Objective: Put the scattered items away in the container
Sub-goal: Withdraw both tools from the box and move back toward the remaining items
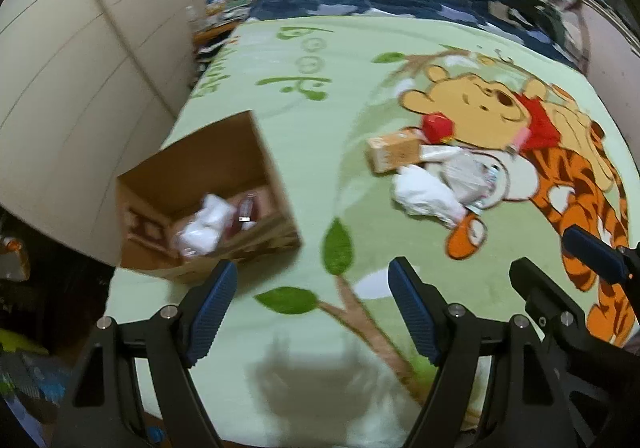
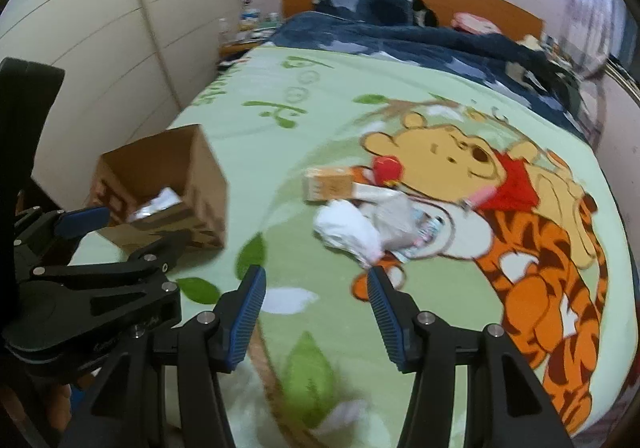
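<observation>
Brown cardboard box (image 1: 208, 200) sits on the green blanket (image 1: 312, 96), with white stuff inside. Both the left gripper (image 1: 312, 308) and right gripper (image 2: 316, 312) are wide open, holding nothing.

cardboard box (image 1: 224, 168): contents blurred | scattered pile (image 2: 372, 216): items motion-blurred, unidentifiable | nightstand bottles (image 2: 248, 20): too small

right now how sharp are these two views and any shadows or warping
Left wrist view: the cardboard box and its contents are motion-smeared, and a gripper shadow falls on the blanket. Right wrist view: the pile of items is blurred and the bed edges bow with fisheye distortion.
</observation>
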Motion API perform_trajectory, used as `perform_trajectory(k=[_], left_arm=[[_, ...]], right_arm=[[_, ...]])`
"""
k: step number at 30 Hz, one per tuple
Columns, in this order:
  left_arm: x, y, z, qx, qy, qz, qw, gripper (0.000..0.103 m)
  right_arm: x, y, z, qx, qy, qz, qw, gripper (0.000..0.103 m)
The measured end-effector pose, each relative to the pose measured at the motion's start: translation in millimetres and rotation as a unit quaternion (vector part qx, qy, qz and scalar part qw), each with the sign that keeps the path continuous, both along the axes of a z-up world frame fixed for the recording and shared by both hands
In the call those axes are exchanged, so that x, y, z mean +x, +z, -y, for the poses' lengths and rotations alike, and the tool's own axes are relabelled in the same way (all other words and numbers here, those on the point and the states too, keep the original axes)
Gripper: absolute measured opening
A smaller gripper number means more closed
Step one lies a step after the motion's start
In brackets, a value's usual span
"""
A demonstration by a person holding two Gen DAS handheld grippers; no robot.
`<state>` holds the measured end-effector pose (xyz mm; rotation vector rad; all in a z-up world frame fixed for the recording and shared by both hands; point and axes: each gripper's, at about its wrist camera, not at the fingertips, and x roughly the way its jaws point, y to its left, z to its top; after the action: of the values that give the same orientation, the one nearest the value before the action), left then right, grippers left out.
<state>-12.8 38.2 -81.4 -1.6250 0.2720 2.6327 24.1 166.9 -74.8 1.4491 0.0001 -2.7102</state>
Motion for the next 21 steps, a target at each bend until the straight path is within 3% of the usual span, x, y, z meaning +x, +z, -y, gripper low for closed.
perform_trajectory(k=[12,21], left_arm=[[-5,-24,-82,0.020,-0.070,0.020,0.9972,0.079],[-25,-39,-114,0.019,-0.076,0.028,0.9966,0.079]], right_arm=[[9,-28,-84,0.010,-0.080,0.020,0.997,0.054],[3,-38,-113,0.009,-0.109,0.022,0.994,0.054]])
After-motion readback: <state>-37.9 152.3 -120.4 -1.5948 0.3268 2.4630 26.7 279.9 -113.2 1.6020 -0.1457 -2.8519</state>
